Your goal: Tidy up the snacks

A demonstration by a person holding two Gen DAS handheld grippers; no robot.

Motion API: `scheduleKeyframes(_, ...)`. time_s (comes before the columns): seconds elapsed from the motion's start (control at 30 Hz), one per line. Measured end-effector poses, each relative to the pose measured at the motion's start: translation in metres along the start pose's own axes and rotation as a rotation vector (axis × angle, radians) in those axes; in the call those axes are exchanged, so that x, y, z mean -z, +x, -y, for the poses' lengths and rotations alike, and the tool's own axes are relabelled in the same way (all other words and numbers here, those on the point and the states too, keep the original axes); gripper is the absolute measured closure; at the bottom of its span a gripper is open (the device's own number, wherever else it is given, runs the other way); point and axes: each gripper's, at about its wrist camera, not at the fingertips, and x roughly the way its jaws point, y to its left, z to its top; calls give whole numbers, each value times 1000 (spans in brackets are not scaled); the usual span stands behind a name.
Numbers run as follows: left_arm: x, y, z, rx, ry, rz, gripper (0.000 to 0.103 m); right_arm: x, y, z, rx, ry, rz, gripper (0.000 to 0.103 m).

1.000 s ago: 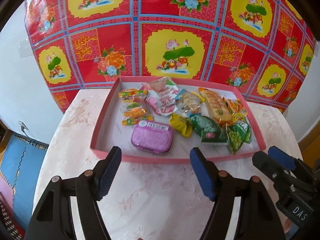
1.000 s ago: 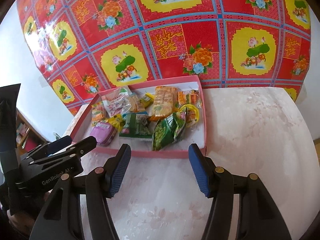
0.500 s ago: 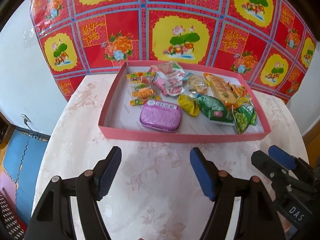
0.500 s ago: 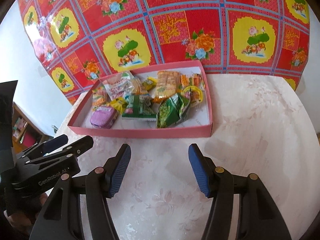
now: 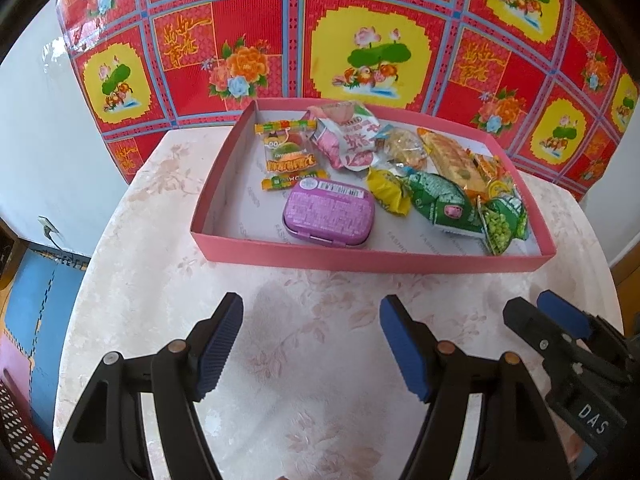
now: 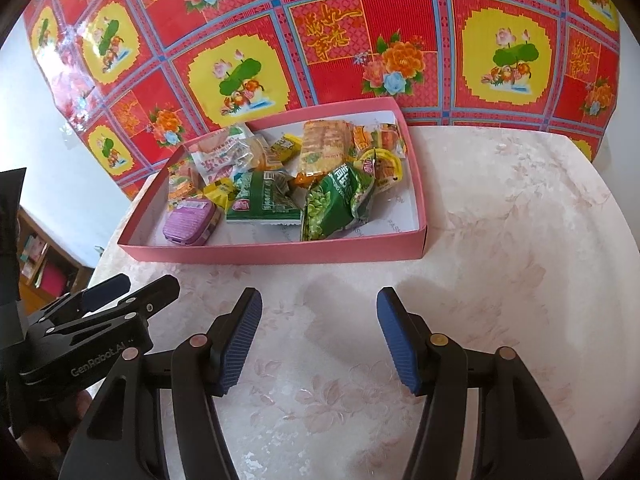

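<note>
A shallow pink box (image 5: 360,258) (image 6: 280,252) stands on the pale floral tabletop and holds several snack packs. Among them are a purple tin (image 5: 329,213) (image 6: 188,222), a green pea bag (image 5: 502,226) (image 6: 334,204), a green packet (image 5: 438,202) (image 6: 262,200), a pink pouch (image 5: 348,136) and a biscuit pack (image 5: 452,158) (image 6: 322,146). My left gripper (image 5: 311,344) is open and empty over the table, short of the box. My right gripper (image 6: 318,338) is also open and empty in front of the box.
A red and yellow floral sheet (image 5: 360,40) hangs on the wall behind the table. The round table edge (image 5: 80,288) falls away at left to a blue floor mat (image 5: 28,312). Each gripper shows in the other's view, the right one (image 5: 560,336) and the left one (image 6: 108,308).
Both grippers have pulled back from the box, which now sits farther off and higher in each view. Both stay open and empty.
</note>
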Motion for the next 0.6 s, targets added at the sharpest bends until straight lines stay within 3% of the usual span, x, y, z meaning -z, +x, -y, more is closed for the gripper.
scheduleKeyframes(0.6,1,2,1,-2,1,-6,28,0,2,1,1,1,-6,42)
